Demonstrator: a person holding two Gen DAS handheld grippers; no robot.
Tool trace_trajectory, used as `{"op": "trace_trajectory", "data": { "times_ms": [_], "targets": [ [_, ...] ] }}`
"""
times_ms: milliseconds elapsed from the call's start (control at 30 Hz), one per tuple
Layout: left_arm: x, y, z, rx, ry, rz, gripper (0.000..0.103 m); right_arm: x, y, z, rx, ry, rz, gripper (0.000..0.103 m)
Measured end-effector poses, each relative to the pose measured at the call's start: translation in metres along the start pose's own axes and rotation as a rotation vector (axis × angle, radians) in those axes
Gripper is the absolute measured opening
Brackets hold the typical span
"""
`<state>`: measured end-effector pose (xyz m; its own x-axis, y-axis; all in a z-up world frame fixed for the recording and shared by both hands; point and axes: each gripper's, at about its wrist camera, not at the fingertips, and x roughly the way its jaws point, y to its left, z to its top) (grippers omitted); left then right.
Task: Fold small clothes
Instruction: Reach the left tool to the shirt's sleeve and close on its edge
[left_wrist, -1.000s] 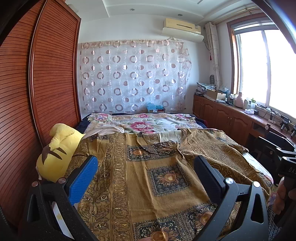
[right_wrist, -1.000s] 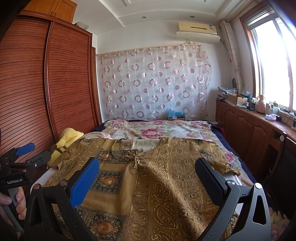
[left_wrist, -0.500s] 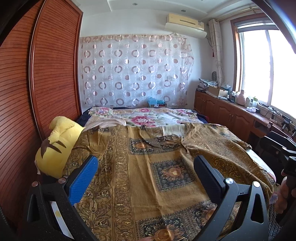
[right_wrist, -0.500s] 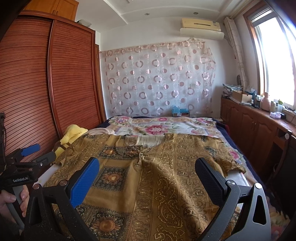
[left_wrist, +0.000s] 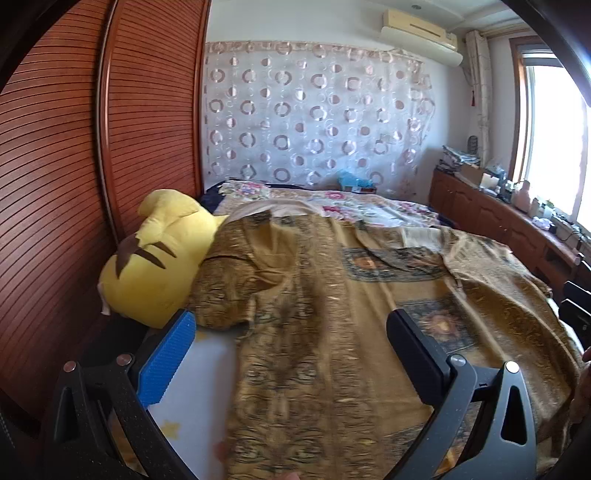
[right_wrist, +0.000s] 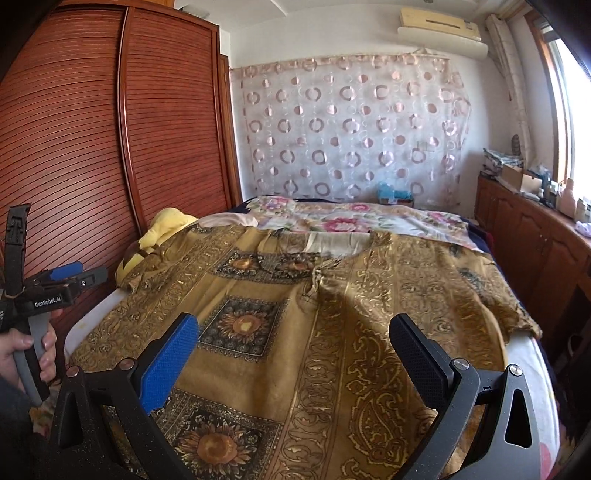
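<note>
A golden-brown patterned garment lies spread flat over the bed, its sleeves out to both sides; it also shows in the right wrist view. My left gripper is open and empty, held above the garment's left side near its left sleeve. My right gripper is open and empty, held above the garment's near middle. The left gripper also appears in the right wrist view, held in a hand at the bed's left edge.
A yellow plush toy lies at the bed's left side against the wooden wardrobe. A floral sheet covers the far end of the bed. A wooden counter with clutter runs along the right wall under the window.
My left gripper has swung left and lower toward the garment's left sleeve and the plush toy. My right gripper has shifted slightly; both stay open.
</note>
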<state>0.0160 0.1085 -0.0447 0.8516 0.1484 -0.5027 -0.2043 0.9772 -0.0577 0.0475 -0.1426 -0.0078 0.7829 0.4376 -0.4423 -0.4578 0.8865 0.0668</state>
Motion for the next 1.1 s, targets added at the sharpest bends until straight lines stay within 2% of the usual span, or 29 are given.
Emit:
{"op": "trace_trajectory", "data": {
  "times_ms": [300, 600, 767, 867, 933, 1033, 1100],
  "targets": [
    [0.028, 0.049, 0.003, -0.017, 0.071, 0.041, 0.103, 0.017, -0.001, 0.008, -0.026, 0.040, 0.050, 0.103],
    [0.078, 0.083, 0.007, 0.009, 0.220, -0.023, 0.103, 0.034, 0.008, 0.008, -0.070, 0.107, 0.114, 0.103],
    [0.113, 0.110, 0.010, -0.053, 0.307, -0.062, 0.103, 0.036, 0.015, 0.012, -0.127, 0.130, 0.135, 0.103],
    [0.139, 0.134, 0.004, -0.149, 0.396, -0.082, 0.103, 0.037, 0.016, 0.014, -0.157, 0.133, 0.138, 0.103],
    [0.146, 0.143, -0.001, -0.203, 0.416, -0.125, 0.103, 0.036, 0.017, 0.014, -0.171, 0.138, 0.140, 0.103],
    [0.153, 0.150, -0.004, -0.252, 0.440, -0.188, 0.094, 0.037, 0.020, 0.017, -0.186, 0.147, 0.159, 0.103],
    [0.154, 0.149, -0.003, -0.247, 0.445, -0.192, 0.081, 0.037, 0.022, 0.021, -0.199, 0.151, 0.171, 0.103]
  ]
}}
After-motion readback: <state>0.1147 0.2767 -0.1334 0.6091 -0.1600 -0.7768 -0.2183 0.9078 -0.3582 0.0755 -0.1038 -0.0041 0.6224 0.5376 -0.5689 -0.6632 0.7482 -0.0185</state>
